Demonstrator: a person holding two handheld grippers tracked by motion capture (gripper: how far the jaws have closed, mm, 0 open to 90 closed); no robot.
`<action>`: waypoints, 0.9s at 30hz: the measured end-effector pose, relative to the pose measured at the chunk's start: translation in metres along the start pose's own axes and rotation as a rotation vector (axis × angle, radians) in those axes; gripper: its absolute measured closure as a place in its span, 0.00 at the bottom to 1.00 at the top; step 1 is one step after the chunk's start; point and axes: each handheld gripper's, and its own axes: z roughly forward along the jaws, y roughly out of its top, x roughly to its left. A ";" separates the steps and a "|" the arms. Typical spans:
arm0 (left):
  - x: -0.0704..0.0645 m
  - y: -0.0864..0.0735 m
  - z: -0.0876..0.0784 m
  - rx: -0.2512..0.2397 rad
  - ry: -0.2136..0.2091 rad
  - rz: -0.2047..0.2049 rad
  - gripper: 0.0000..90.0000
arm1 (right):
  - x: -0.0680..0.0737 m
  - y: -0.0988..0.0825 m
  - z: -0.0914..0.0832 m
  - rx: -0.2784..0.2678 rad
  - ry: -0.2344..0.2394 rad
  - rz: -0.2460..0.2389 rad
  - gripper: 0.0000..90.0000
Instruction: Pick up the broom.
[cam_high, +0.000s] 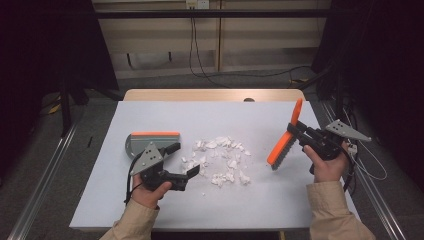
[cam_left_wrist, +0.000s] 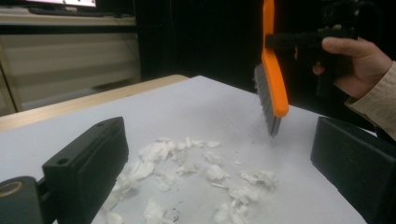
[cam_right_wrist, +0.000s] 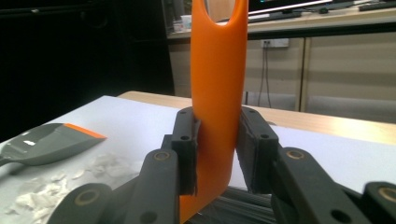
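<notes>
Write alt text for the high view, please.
A right hand-held gripper holds an orange brush tilted above a white table. White scraps lie mid-table, with the open left hand-held gripper and a grey dustpan beside them.

no writing to read anywhere here, folks: no label, no brand, no number, no sign. the orange brush (cam_high: 284, 145) shows a plain handle, the grey dustpan (cam_high: 145, 142) is unmarked, and the white table cover (cam_high: 250, 200) is blank. screens glow at the back in the gripper views, but nothing on them can be made out.
</notes>
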 end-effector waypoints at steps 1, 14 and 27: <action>-0.001 0.001 0.004 0.012 -0.005 0.000 0.04 | 0.000 0.000 0.000 0.000 0.000 0.000 0.79; -0.032 0.011 0.079 0.110 -0.127 -0.011 0.22 | 0.075 0.024 0.048 -0.018 0.199 -0.040 0.78; -0.032 -0.001 0.094 0.202 -0.048 0.013 0.73 | 0.105 0.020 0.072 -0.010 0.251 -0.021 0.78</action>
